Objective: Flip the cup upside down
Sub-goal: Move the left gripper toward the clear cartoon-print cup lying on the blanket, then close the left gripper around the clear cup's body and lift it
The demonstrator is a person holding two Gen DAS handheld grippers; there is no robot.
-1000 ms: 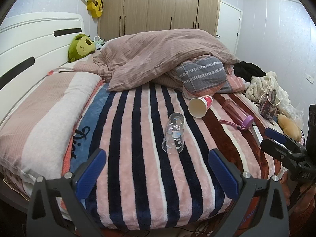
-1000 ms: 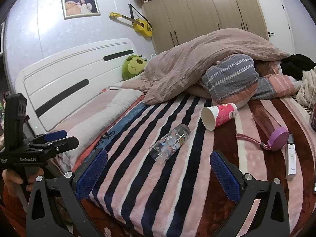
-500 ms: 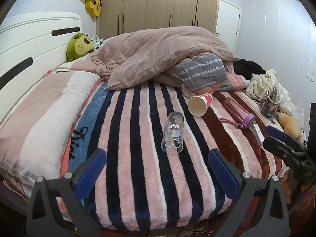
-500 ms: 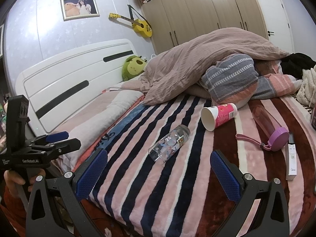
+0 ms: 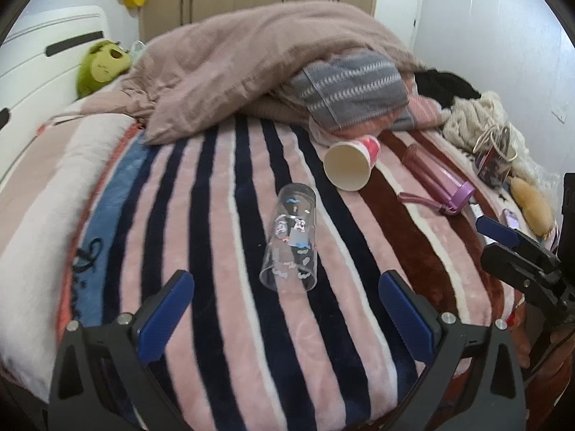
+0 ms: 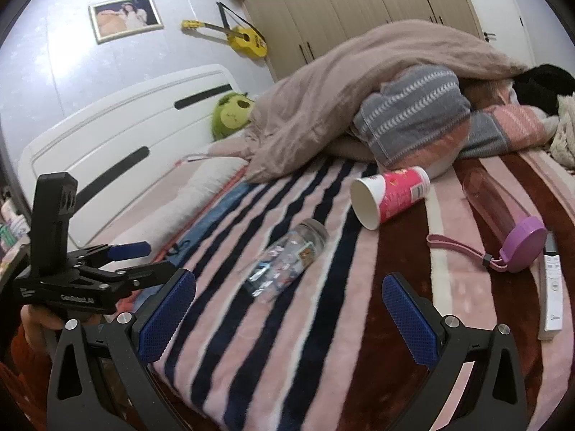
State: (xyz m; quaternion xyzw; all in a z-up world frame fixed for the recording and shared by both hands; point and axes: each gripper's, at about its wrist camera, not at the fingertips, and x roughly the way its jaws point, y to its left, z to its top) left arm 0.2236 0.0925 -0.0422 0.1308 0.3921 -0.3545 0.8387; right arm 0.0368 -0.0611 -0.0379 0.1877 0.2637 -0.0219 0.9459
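Observation:
A clear glass cup (image 5: 290,239) with small printed pictures lies on its side on the striped blanket, mouth toward me; it also shows in the right wrist view (image 6: 285,265). A pink paper cup (image 5: 350,167) lies on its side behind it, also in the right wrist view (image 6: 388,195). My left gripper (image 5: 285,318) is open and empty, just short of the glass cup's mouth. My right gripper (image 6: 287,318) is open and empty, near the glass cup. Each gripper shows in the other's view: the right one (image 5: 517,255), the left one (image 6: 118,262).
A pink bottle with a purple lid (image 6: 503,222) and a white remote (image 6: 551,283) lie to the right. A heaped duvet (image 5: 258,61) and grey pillow (image 5: 352,89) sit behind. A green plush toy (image 5: 102,64) sits by the white headboard (image 6: 118,136).
Both grippers have moved forward toward the glass cup, which now looks larger and closer between the fingers. The cups have not moved.

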